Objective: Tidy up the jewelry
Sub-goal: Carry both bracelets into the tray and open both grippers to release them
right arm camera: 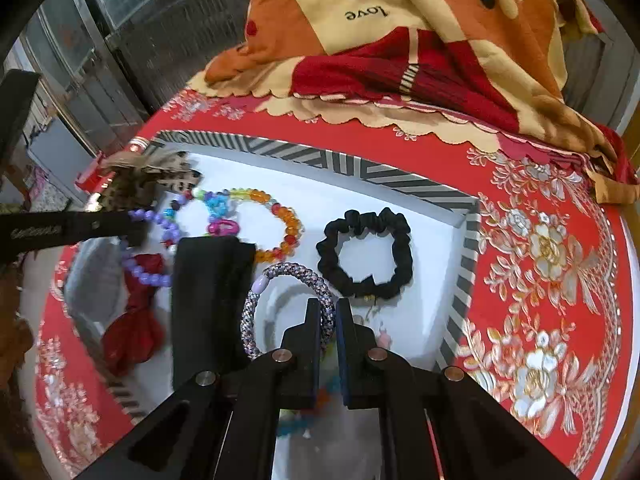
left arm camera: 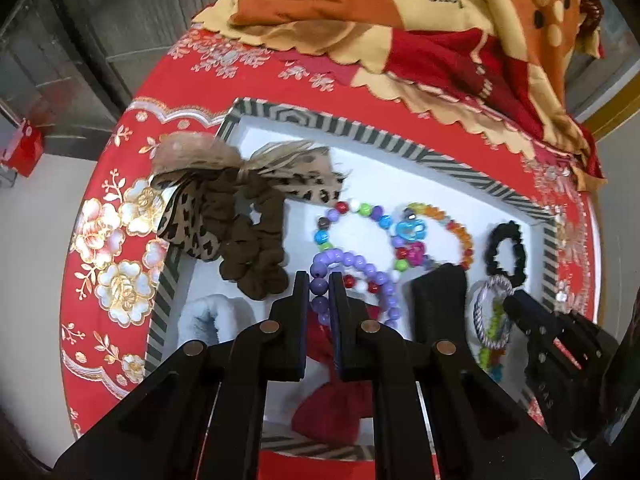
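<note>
A shallow white tray with a striped rim [left arm camera: 404, 152] [right arm camera: 400, 182] lies on a red floral cloth and holds the jewelry. My left gripper [left arm camera: 320, 280] is shut on a purple bead bracelet [left arm camera: 352, 264], also seen in the right wrist view [right arm camera: 148, 272]. My right gripper [right arm camera: 328, 308] is shut on a braided silver-purple band [right arm camera: 288, 276], seen in the left wrist view [left arm camera: 490, 292]. A multicolour bead bracelet [left arm camera: 352, 212], an orange bead bracelet [right arm camera: 280, 220] and a black scrunchie [right arm camera: 364, 252] lie in the tray.
A brown scrunchie with leopard bow [left arm camera: 240, 216] lies over the tray's left rim. A red bow [right arm camera: 136, 320], a grey cloth piece [right arm camera: 92, 280] and a black block [right arm camera: 208, 296] sit in the tray. An orange and red blanket [left arm camera: 420, 20] is heaped behind.
</note>
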`<state>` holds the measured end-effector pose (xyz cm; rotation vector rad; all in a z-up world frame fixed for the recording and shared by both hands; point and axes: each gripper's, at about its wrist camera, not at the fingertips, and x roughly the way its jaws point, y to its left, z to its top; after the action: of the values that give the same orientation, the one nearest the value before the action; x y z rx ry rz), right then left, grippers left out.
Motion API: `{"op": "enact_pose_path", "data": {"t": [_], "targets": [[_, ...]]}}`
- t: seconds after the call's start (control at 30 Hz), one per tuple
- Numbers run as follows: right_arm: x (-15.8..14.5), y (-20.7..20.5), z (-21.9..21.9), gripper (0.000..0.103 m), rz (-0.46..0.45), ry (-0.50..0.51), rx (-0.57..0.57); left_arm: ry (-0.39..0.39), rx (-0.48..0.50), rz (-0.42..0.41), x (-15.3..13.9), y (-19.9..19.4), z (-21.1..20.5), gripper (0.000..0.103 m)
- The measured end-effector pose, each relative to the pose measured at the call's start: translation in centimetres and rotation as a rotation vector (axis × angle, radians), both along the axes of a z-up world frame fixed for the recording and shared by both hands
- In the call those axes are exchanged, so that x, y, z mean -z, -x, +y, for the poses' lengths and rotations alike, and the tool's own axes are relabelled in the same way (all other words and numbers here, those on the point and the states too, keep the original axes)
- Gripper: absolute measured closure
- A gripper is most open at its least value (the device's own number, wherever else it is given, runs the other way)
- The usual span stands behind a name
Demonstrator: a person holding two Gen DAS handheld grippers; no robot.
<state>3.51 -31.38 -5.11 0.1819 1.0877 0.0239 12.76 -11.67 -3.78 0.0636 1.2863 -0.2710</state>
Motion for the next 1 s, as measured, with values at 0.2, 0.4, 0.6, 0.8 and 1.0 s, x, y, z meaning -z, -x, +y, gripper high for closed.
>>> {"op": "enact_pose_path", "data": {"t": [0.2,0.4,0.6,0.8,1.0], "targets": [[1.4,-1.2,0.1,0.096,0.033,-0.006,0.006,-0.030,0.005,-0.026,0.7,0.6,-0.2,0.095],[0.3,-0.2,-0.1,0.094,0.010,-0.016,0.024,-0.027,-0.022,-0.031,0.4,1.2,0.2,0.080],[-0.8,1.2,-0.3,0.072,-0.007,-0.053,0.041,-0.017,-0.017,-0.050,-0.3,2.8,0.7,0.061],[-4.1,5.0,0.8,0.072,-0.099,-0.077,0.076,-0.039,-0.009,-0.119,-1.8,5.5,1.4,0.061],[-6.2,8.1,2.7,0.071,-0.148,-0.082,0.115,-0.044,-0.002,-0.194,-3.8,8.5,2.5,0.061]]}}
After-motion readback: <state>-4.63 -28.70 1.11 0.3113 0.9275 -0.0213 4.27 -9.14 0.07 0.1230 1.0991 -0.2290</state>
